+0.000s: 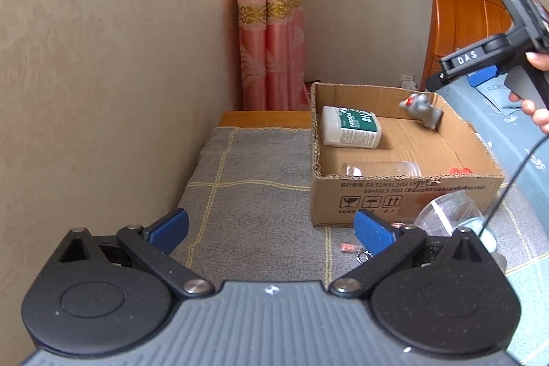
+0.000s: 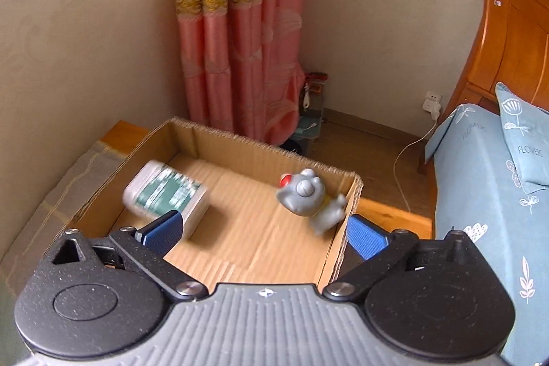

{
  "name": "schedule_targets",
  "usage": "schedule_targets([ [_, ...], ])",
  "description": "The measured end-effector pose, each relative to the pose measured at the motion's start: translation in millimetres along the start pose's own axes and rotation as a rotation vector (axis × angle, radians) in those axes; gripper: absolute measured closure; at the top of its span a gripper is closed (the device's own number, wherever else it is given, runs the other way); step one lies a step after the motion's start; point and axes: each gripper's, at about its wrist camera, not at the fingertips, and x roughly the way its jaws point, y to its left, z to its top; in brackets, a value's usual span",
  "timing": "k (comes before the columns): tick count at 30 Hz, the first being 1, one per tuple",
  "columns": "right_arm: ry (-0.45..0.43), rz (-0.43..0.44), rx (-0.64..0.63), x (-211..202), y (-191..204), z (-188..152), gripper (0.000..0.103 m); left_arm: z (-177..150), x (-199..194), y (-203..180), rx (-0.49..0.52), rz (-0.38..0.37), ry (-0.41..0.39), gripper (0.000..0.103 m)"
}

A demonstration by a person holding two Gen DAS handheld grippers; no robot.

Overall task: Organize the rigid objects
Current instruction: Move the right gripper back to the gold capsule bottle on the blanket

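Both grippers empty, fingers spread — right gripper (image 2: pixel 262 230) over cardboard box (image 2: pixel 240 156).
Grey mouse toy (image 2: pixel 305 198) in box's far-right corner, white bottle (image 2: pixel 164 194) left; left gripper (image 1: pixel 271 232) above grey cloth (image 1: pixel 254 194).

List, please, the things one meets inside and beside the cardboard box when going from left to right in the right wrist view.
White container with green label → grey toy animal → right wall of the cardboard box → blue bedspread.
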Motion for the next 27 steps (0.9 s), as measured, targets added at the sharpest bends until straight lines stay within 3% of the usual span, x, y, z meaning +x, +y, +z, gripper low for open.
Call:
schedule_targets([
  [7, 0.008, 0.01, -0.068, -27, 17, -21, 0.0, -2, -6, -4, 0.006, -0.011, -0.002, 0.001],
  [16, 0.015, 0.036, -0.062, -56, 29, -56, 0.0, -6, -8, -6, 0.011, -0.004, 0.012, 0.001],
  [27, 0.028, -0.058, 0.036, -69, 49, -149, 0.0, -20, 3, -12, 0.025, -0.034, 0.056, 0.001],
])
